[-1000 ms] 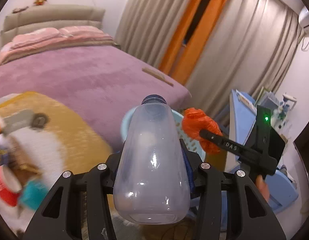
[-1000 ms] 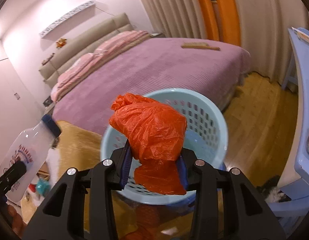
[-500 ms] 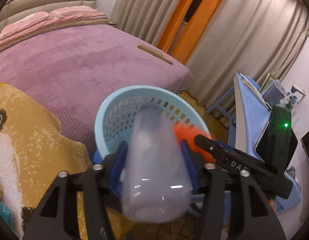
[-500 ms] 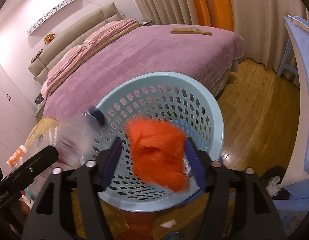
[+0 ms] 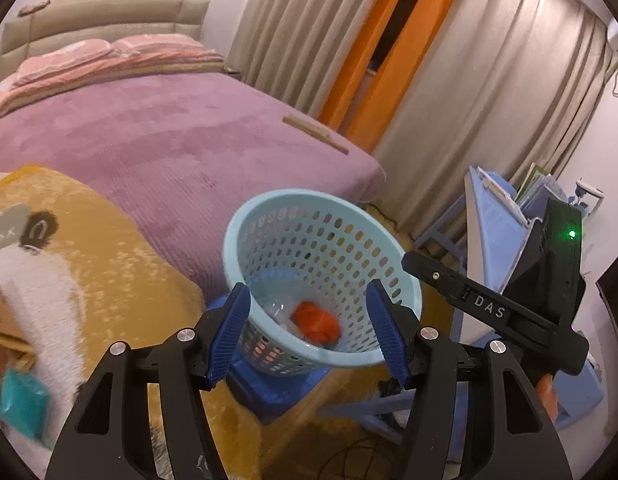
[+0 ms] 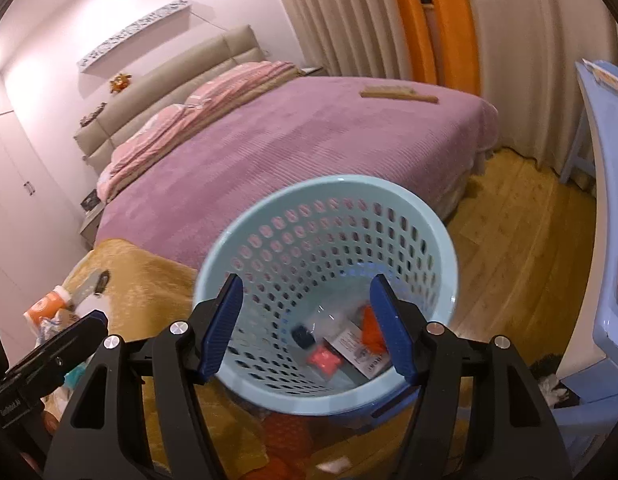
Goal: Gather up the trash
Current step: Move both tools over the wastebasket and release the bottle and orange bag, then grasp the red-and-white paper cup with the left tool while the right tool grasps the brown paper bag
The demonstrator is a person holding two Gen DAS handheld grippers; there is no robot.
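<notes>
Both grippers hang over the pale blue perforated plastic basket [image 6: 409, 216], jaws spread with nothing between them — each has just been opening. Seen past the left gripper [image 5: 309, 334], the crumpled orange plastic bag [image 5: 317, 322] lies at the basket's bottom, the clear plastic bottle [image 5: 279, 310] touching it at nine o'clock. In the right gripper's [image 6: 309, 330] view the bottle's dark cap [image 6: 302, 337] shows at the bag's nine o'clock. The purple-covered bed [image 5: 157, 148] lies at eleven o'clock of the basket.

left gripper [image 5: 309, 330] spread, nothing held | orange bag [image 5: 317, 322] and clear bottle [image 5: 279, 308] seen inside blue basket [image 5: 269, 204] | right gripper [image 5: 413, 262] beside
</notes>
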